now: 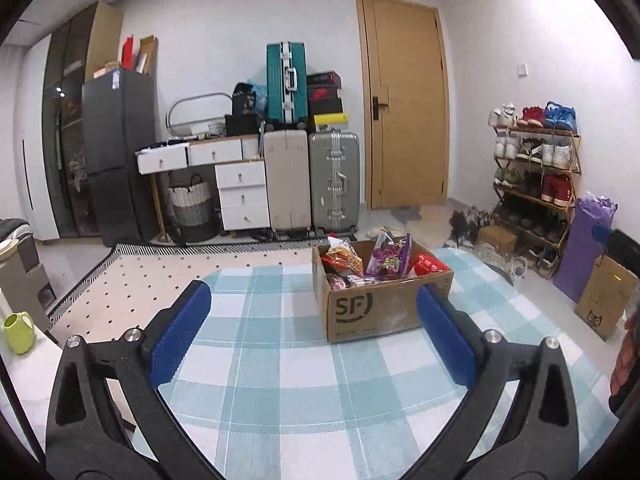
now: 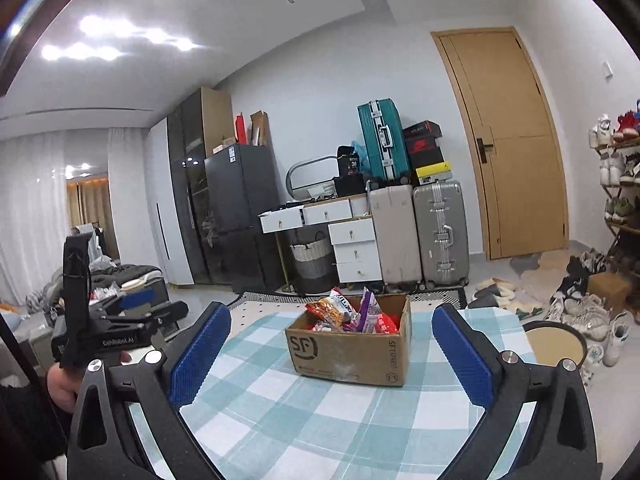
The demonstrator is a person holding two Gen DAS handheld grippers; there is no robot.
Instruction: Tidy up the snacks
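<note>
A person's hand (image 2: 64, 384) holds the left gripper (image 2: 136, 300) at the table's left edge, its blue pads apart and empty. On the blue-and-white checked tablecloth (image 1: 280, 380), a cardboard box (image 1: 372, 308) packed with snack packets (image 1: 390, 258) stands toward the table's far edge, right of centre in the left wrist view. The right gripper (image 2: 330, 354) frames the box, jaws spread wide with nothing between them.
</note>
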